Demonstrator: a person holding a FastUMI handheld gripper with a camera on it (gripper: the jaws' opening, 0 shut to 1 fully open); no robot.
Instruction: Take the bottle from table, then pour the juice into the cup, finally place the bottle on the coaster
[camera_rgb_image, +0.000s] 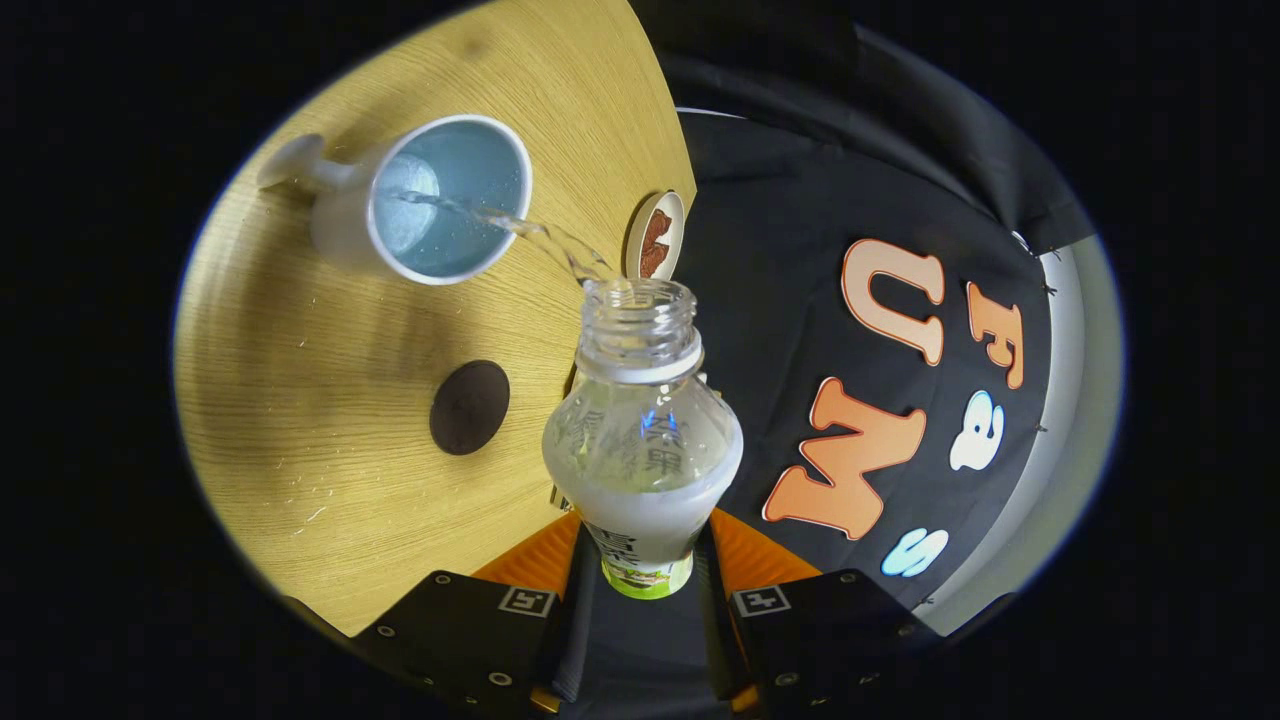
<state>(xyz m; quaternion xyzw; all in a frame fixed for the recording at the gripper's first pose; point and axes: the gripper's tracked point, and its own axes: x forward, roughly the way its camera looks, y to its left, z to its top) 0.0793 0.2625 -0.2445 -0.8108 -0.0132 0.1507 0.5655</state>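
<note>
Gripper (645, 585): bottom centre, both black fingers clamped on the bottle's lower body.
Bottle (645, 440): clear ribbed plastic, uncapped, tilted, centre frame.
Stream (520, 228): thin clear liquid arcing from the bottle's mouth into the cup.
Cup (345, 225): white, handled, round, upper left.
Coaster (469, 407): dark flat disc, left of bottle.
Table (300, 440): pale wood grain.

A light wooden table (300, 420) stands against the black cloth wall (800, 220).
</note>
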